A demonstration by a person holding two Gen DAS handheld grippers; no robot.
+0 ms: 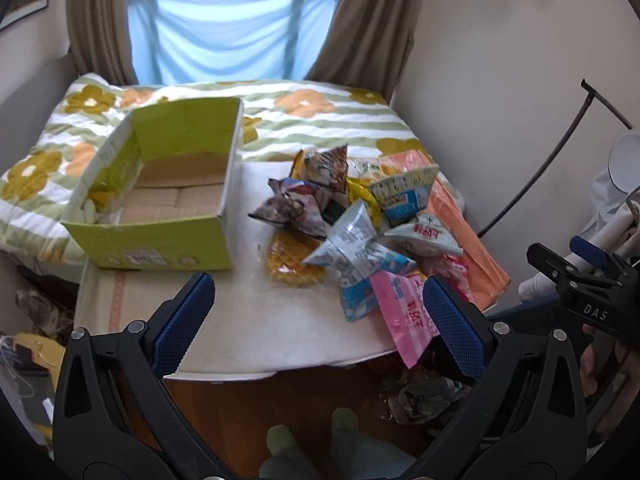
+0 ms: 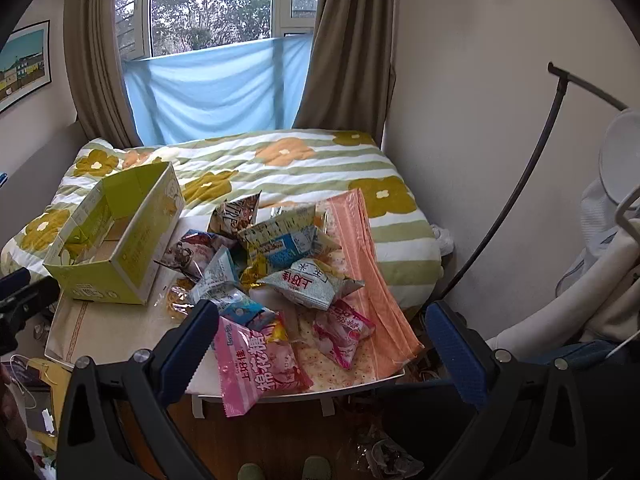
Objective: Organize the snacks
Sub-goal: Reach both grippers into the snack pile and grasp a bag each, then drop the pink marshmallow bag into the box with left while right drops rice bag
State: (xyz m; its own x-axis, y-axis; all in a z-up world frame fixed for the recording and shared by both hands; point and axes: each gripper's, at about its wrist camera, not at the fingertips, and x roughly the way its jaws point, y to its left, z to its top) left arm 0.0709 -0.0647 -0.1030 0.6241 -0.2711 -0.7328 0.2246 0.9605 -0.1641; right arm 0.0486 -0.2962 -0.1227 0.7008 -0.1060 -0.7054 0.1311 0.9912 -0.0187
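Snacks [image 1: 360,232] piled mid-frame on worktop [image 1: 248,320], green box [image 1: 168,196] empty at left. Both grippers, left [image 1: 320,320] & right [image 2: 320,340], hover w/ fingers wide, holding nothing. Sorting not begun; next: grab pink bag [image 2: 256,364].

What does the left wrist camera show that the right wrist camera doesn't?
Only the left wrist view shows the green box's bare cardboard floor and the whole waffle packet. Only the right wrist view shows trees through the window and the small pink packet clearly. Both show the snack pile, the big pink bag, the flowered quilt and open jaws.
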